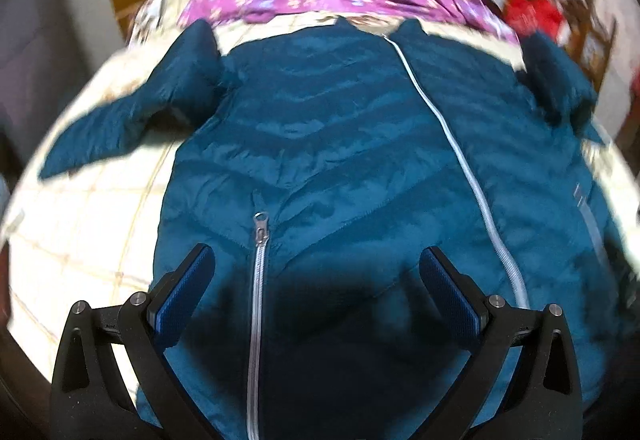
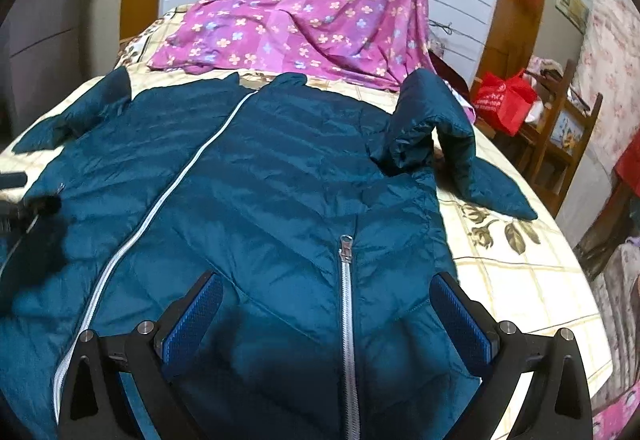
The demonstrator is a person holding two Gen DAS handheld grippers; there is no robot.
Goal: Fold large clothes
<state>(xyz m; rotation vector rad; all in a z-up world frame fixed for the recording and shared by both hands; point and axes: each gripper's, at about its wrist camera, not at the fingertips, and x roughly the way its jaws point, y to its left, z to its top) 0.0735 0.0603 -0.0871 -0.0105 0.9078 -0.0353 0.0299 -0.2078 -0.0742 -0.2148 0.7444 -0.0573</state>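
A teal quilted jacket (image 1: 340,127) lies front up and spread on a bed, with a white centre zip (image 1: 452,143) and silver pocket zips. It also shows in the right wrist view (image 2: 280,175). My left gripper (image 1: 316,272) is open and empty, just above the jacket's lower part, straddling a pocket zip (image 1: 260,236). My right gripper (image 2: 326,300) is open and empty above the other pocket zip (image 2: 345,248). The left sleeve (image 1: 120,127) lies out flat. The right sleeve (image 2: 436,131) is bent and bunched. The left gripper shows at the far left of the right wrist view (image 2: 16,195).
A cream floral bedsheet (image 2: 508,252) covers the bed. A purple flowered cloth (image 2: 320,7) lies beyond the jacket's collar. A red bag (image 2: 504,99) and a wooden chair (image 2: 568,135) stand to the right of the bed.
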